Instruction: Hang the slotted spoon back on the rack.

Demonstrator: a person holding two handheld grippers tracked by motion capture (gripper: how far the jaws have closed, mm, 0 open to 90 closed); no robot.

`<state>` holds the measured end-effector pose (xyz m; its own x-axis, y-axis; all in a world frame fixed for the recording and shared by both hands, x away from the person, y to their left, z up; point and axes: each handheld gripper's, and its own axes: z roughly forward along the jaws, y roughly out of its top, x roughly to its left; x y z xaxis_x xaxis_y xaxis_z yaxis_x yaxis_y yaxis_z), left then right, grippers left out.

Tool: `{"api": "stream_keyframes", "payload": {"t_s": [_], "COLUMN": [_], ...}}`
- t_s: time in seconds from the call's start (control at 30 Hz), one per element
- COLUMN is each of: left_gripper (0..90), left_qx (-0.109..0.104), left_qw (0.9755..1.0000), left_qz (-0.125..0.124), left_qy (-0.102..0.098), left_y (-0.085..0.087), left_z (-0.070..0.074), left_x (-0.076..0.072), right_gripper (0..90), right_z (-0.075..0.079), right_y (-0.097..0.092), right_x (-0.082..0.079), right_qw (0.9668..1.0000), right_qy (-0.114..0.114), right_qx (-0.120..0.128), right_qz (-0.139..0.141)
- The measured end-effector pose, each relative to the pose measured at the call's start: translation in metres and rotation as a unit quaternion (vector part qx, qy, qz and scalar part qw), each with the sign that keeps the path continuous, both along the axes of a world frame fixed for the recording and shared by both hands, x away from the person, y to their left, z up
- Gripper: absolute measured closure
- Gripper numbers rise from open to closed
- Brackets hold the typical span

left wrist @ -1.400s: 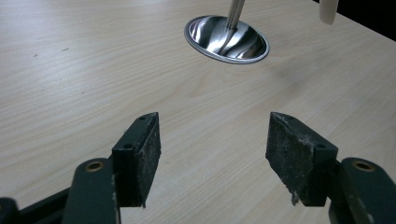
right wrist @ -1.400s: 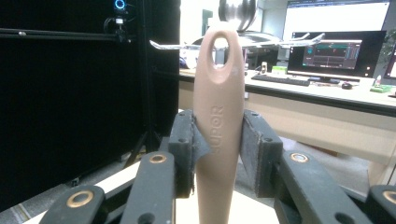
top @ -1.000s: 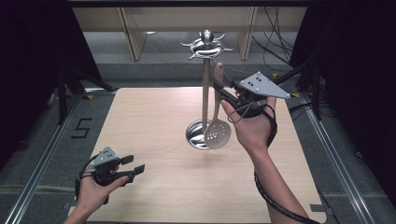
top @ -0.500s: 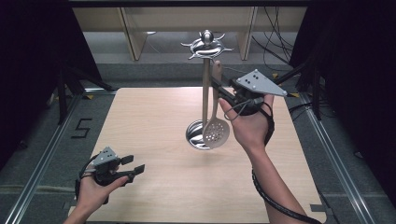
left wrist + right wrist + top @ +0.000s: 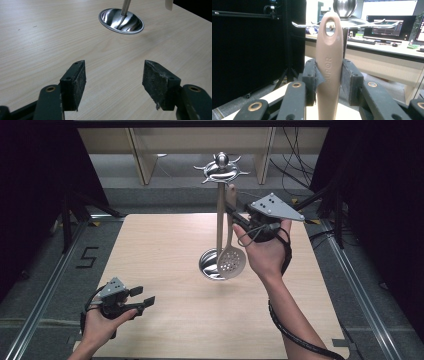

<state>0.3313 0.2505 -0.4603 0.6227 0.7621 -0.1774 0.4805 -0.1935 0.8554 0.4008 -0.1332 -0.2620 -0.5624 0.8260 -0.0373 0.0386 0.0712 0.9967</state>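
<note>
Held upright just right of frame centre in the high view: a slotted spoon (image 5: 230,255) with a round, perforated silver metal bowl and a long beige-pink plastic handle. Bowl end down, hanging just above the light wooden table (image 5: 165,250) and partly in front of the round mirror-bright base of a steel utensil stand (image 5: 220,222). Handle rising alongside the stand's thin pole, top end just below the crown of curved hooks and ball finial near the top centre.

In the right gripper view, handle (image 5: 329,65) filling the centre: smooth, matte, tapering to a rounded tip pierced by an oval hanging hole, raised lettering "SUPOR" running lengthwise along it. Steel hooks and ball just behind the tip, upper centre.

Right gripper (image 5: 234,216), right of centre in the high view, pinching the handle from both sides, black pads pressed flat against it below the lettered part.

Left gripper (image 5: 145,296) at lower left of the high view, low over the table, well apart from the spoon. Jaws spread wide with nothing between them in the left gripper view; stand's shiny base (image 5: 121,21) at upper centre there.
</note>
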Motion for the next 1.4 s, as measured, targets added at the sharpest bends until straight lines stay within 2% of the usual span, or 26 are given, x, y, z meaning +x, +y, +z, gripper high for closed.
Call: {"api": "stream_keyframes", "payload": {"t_s": [0.1, 0.13, 0.3, 0.47, 0.63, 0.83, 0.93, 1.27, 1.4], "left_gripper": [34.5, 34.5, 34.5, 34.5, 34.5, 34.5, 34.5, 34.4, 34.5], "left_qx": [0.0, 0.002, 0.0, 0.001, 0.001, 0.0, 0.001, 0.0, 0.0], "left_qw": [1.0, 1.0, 1.0, 1.0, 1.0, 1.0, 1.0, 1.0, 1.0], "left_qz": [0.002, 0.001, -0.003, 0.001, -0.003, -0.001, 0.0, -0.003, -0.004], "left_qy": [0.0, 0.0, 0.0, 0.0, 0.001, 0.0, 0.0, 0.0, 0.0], "left_y": [0.0, 0.0, 0.0, 0.0, 0.0, 0.0, 0.0, 0.0, 0.0], "left_z": [0.0, 0.0, 0.0, 0.0, 0.0, 0.0, 0.0, 0.0, 0.0], "left_x": [0.0, 0.0, 0.0, 0.0, 0.0, 0.0, 0.0, 0.0, 0.0], "right_gripper": [68.0, 68.0, 68.0, 68.0, 68.0, 68.0, 67.9, 67.9, 67.8], "right_z": [0.0, 0.001, 0.001, 0.002, 0.002, 0.002, 0.002, 0.002, 0.001], "right_y": [0.0, 0.001, 0.001, 0.003, 0.002, 0.005, 0.005, 0.006, 0.007], "right_x": [0.001, 0.0, 0.003, 0.003, 0.006, 0.007, 0.009, 0.011, 0.013], "right_qw": [1.0, 1.0, 1.0, 0.9999, 0.9999, 0.9999, 0.9999, 0.9998, 0.9998], "right_qy": [-0.003, 0.004, -0.002, 0.009, 0.004, 0.015, 0.006, 0.017, 0.013], "right_qx": [-0.005, 0.0, -0.006, -0.003, -0.009, -0.004, -0.008, -0.009, -0.012], "right_qz": [-0.003, -0.002, -0.002, -0.004, -0.004, -0.004, -0.006, -0.009, -0.01]}}
